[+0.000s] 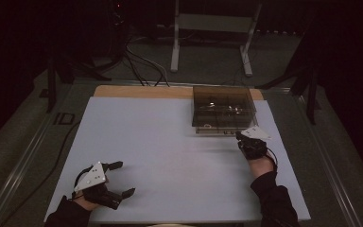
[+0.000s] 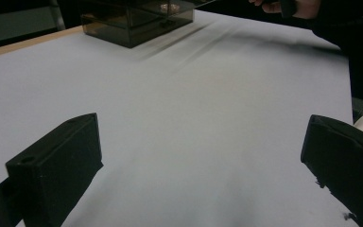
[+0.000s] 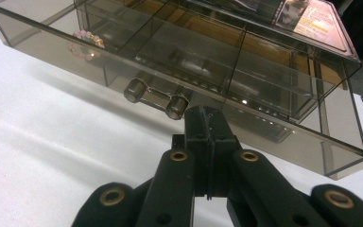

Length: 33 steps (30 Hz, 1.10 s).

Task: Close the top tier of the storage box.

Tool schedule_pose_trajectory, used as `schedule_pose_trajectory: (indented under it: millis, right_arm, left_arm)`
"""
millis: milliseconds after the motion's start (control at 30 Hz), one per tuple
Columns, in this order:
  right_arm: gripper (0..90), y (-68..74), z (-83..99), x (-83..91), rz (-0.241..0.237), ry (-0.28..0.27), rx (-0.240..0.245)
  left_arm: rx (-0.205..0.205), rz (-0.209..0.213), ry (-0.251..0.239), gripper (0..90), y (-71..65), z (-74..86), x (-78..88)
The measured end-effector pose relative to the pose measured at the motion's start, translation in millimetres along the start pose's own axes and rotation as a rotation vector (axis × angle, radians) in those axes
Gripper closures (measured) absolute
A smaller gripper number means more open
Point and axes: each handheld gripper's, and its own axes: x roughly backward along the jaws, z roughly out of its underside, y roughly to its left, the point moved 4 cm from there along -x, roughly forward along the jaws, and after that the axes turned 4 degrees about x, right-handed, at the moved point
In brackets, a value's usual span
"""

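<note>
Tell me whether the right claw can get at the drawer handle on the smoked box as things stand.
Probably yes. The right claw sits shut just in front of the drawer handle of the smoked box, nothing between them; it would have to open first to grip it.

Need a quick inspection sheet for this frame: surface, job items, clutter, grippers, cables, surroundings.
Surface: white table top, bare apart from the box; wooden edge at the far side.
Job's things: smoked clear drawer box at the far right; a drawer with a two-post handle faces the right gripper; a pink beaded item lies in one compartment.
Clutter: nothing seen.
Grippers: left gripper at the near left, jaws wide open, nothing between them. Right gripper with jaws shut together, its tip just beside the handle; touching or not, cannot tell.
Cables: black cables on the floor beyond the table; one along the left side.
Surroundings: dark room, white stand behind the table.
</note>
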Motion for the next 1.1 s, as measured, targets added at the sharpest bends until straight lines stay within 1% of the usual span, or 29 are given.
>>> schedule_pose_trajectory:
  millis: [233, 433, 667, 1100]
  right_arm:
    - [90.0, 0.2, 1.2, -2.8, -0.004, 0.010, 0.015]
    - [90.0, -0.6, 1.4, -4.4, -0.007, 0.011, 0.010]
    - [90.0, 0.1, 2.7, -6.9, -0.014, 0.021, 0.019]
    - [90.0, 0.7, 1.2, -9.2, -0.015, 0.025, 0.022]
  left_arm:
    - [0.002, 0.000, 0.000, 1.0, 0.0, 0.1, -0.1]
    - [0.002, -0.001, -0.001, 1.0, 0.1, 0.1, 0.2]
    - [0.001, -0.001, -0.001, 1.0, 0.2, 0.0, 0.4]
    - [0.004, -0.001, -0.002, 1.0, 0.5, 0.1, 0.7]
